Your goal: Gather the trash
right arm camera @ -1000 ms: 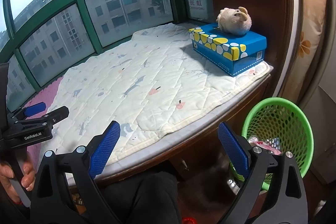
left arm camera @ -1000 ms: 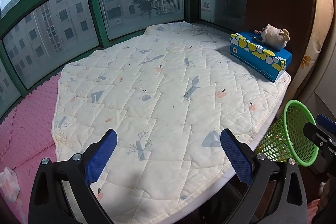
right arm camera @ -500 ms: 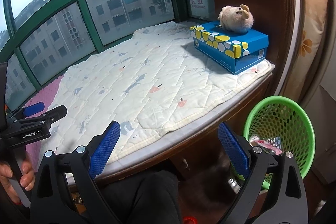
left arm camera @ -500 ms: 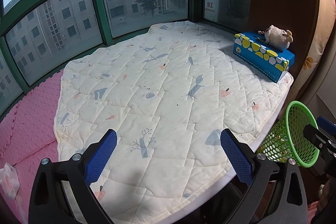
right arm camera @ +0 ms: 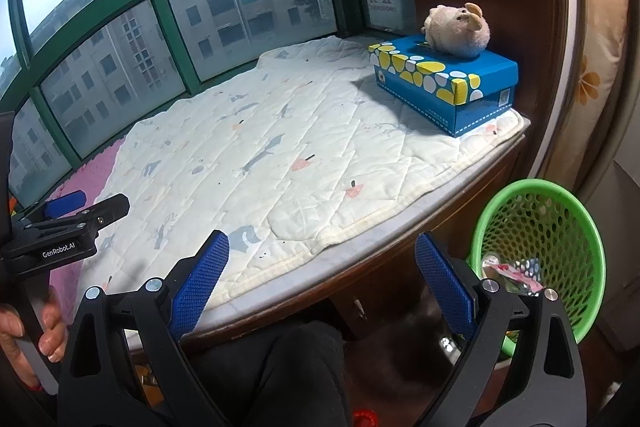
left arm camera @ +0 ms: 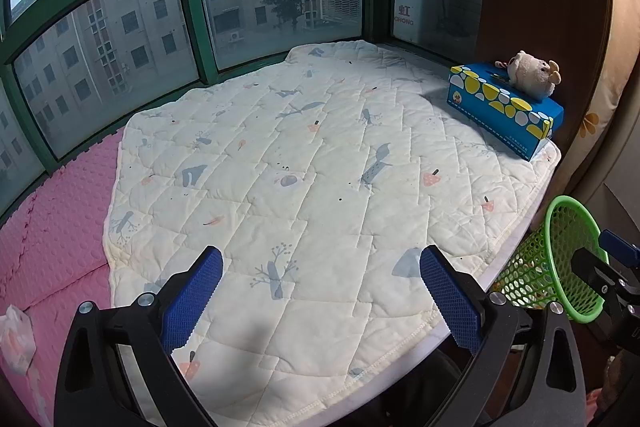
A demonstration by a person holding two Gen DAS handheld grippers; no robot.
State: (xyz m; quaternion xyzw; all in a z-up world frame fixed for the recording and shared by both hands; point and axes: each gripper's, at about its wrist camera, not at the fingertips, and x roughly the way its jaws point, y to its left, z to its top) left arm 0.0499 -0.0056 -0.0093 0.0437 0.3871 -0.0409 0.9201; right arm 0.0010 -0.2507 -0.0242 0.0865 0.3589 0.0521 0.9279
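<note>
Green-framed bay windows [left arm camera: 192, 11] close the scene behind a wide window seat, which is covered by a cream quilted mat with small blue and pink prints [left arm camera: 320, 167]; it lies straight ahead of both pairs of jaws. Left of the left jaws, a pink dotted foam mat [left arm camera: 56, 227] continues the seat.

Beyond the right jaws, at the far right corner of the quilt, a blue cardboard tissue box with yellow and white dots [right arm camera: 448, 83] stands, and a beige plush toy [right arm camera: 456, 31] rests on top of it. I think they are kept there against the wall so the middle stays free.

Just right of the right jaws and below the seat edge, a green plastic mesh basket [right arm camera: 560, 211] stands on the floor, probably so that trash can be dropped in easily. Some crumpled wrappers [right arm camera: 508, 273] already lie inside.

The left gripper [left arm camera: 320, 291] and the right gripper [right arm camera: 320, 279] both have the jaws wide apart and hold nothing.

One piece remains, in my judgement: a crumpled white tissue [left arm camera: 16, 339] on the pink mat, far left of the left jaws and close to them. The left gripper seems the natural one for it.
</note>
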